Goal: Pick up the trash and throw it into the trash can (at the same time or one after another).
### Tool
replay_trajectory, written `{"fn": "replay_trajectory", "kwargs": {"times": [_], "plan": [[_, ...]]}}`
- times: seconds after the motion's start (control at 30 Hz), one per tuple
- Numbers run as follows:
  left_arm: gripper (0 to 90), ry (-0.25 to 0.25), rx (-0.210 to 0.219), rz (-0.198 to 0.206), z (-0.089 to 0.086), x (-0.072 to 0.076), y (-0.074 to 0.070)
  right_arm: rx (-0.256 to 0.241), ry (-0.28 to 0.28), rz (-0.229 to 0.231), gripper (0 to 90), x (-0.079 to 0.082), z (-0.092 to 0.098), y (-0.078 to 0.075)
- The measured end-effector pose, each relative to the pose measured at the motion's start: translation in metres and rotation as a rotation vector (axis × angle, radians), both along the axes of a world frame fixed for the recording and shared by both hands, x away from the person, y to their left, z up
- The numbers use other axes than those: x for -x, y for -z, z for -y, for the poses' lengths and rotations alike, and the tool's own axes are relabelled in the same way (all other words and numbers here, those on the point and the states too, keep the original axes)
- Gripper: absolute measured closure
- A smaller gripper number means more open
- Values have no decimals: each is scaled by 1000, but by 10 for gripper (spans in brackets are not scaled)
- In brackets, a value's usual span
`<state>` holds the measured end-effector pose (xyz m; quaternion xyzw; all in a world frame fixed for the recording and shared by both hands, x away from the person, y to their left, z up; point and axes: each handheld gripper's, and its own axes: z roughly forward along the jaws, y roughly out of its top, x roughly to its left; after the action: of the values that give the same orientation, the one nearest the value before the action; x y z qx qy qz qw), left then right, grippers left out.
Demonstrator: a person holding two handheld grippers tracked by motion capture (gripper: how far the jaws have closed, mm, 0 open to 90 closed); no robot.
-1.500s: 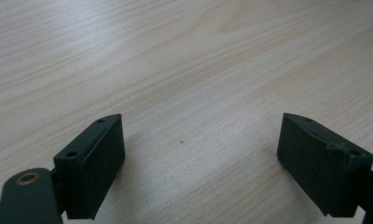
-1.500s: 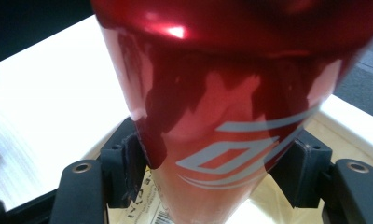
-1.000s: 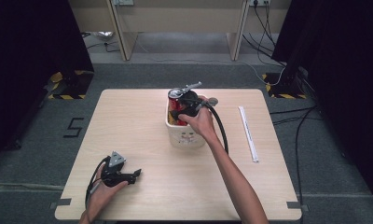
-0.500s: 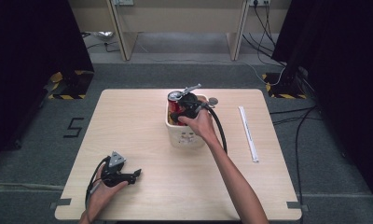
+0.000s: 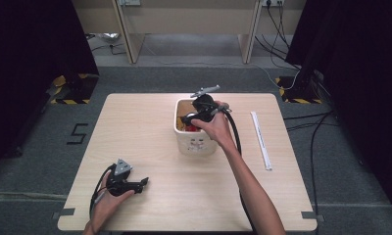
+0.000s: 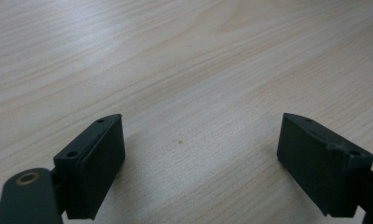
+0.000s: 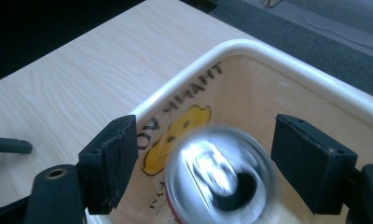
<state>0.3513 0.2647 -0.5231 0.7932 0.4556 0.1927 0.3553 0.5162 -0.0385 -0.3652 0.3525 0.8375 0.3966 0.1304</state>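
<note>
Where the pale wooden worktop [image 5: 150,132] spreads across the high view, its grain runs plain and bare over most of the surface. A white tub [image 5: 196,142] with a rounded rim stands a little toward the far edge, about midway between the left and right edges; in the right gripper view its inner wall carries a yellow cartoon figure and dark lettering. A long white strip [image 5: 261,140] lies flat near the right edge, well apart from the tub, running roughly parallel to that edge.

The right hand [image 5: 217,131] reaches in over the tub's near right side and holds the right claw [image 5: 190,119] above the tub's opening, its grey plate tipped up toward the far edge. In its own view the jaws stand wide, one to either side of a silver can top [image 7: 220,173], blurred, inside the tub; neither jaw touches the can. Something red shows inside the tub from above.

The left hand [image 5: 108,193] rests near the near left corner, holding the left claw [image 5: 144,183] low over bare wood, jaws wide apart with nothing between them.
</note>
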Motion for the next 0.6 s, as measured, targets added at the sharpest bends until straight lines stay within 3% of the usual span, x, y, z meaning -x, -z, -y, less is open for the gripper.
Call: {"fn": "replay_trajectory", "kwargs": {"times": [0.6], "plan": [[142, -2, 3, 1, 0, 0, 0, -5, 92, 68, 242, 6, 61, -21]]}}
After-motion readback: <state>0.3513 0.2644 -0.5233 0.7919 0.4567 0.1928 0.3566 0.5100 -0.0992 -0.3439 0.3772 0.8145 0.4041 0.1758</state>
